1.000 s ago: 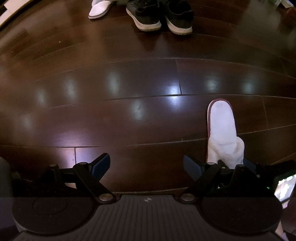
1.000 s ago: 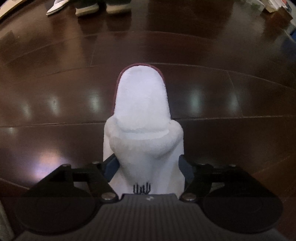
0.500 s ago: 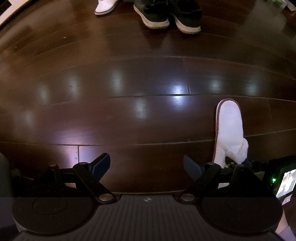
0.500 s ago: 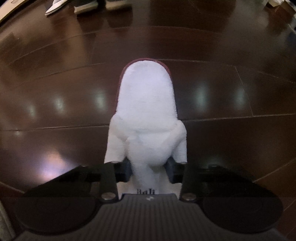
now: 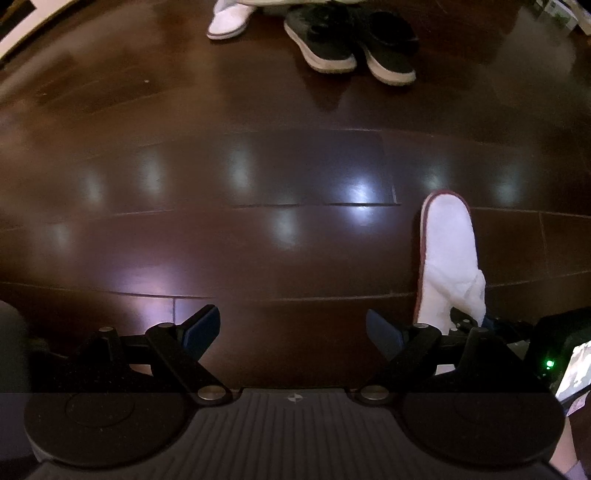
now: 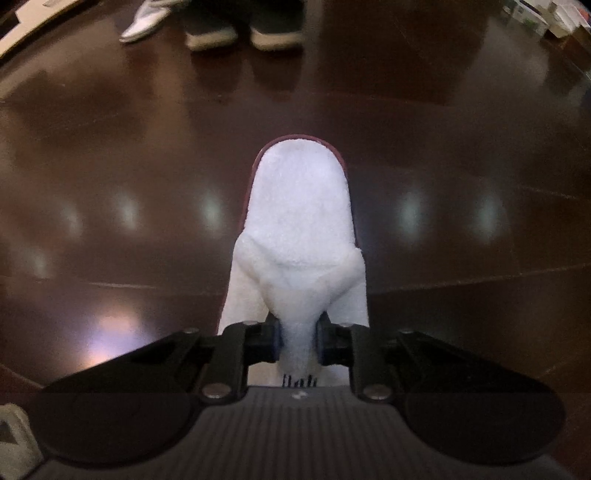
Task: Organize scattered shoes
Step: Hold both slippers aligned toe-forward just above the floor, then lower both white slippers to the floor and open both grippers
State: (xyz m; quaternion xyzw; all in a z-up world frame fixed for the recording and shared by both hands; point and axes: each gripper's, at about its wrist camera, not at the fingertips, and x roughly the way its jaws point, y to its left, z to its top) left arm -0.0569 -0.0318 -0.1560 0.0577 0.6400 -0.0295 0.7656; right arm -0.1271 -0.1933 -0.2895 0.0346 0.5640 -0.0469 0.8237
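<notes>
The slipper [image 6: 301, 221] was a soft white terry-cloth thing, fuzzy and nubbly, with a rounded toe and a thin dark red trim running round the edge of its sole. It lay lengthwise away from the right gripper [image 6: 298, 341], toe pointing out over the floor [image 6: 110, 166], a dark brown glossy wood laid in long planks that threw back soft patches of light. The right gripper's two black fingers with blue pads [image 6: 275, 341] had closed tight on the bunched cloth of the upper near the slipper's open end, pinching it into a narrow fold, and some dark lettering showed on the insole just below. The gripper pointed straight along the slipper, level and low. From the left wrist view the same slipper sat off to the right, just beside the left gripper [image 5: 293, 330], which hovered low over bare planks with its blue-tipped fingers spread wide and nothing between them. Far across the floor stood a pair of black sneakers [image 5: 351, 40] with pale soles, side by side, and to their left a second white slipper [image 5: 227, 18], partly cut off by the frame.
</notes>
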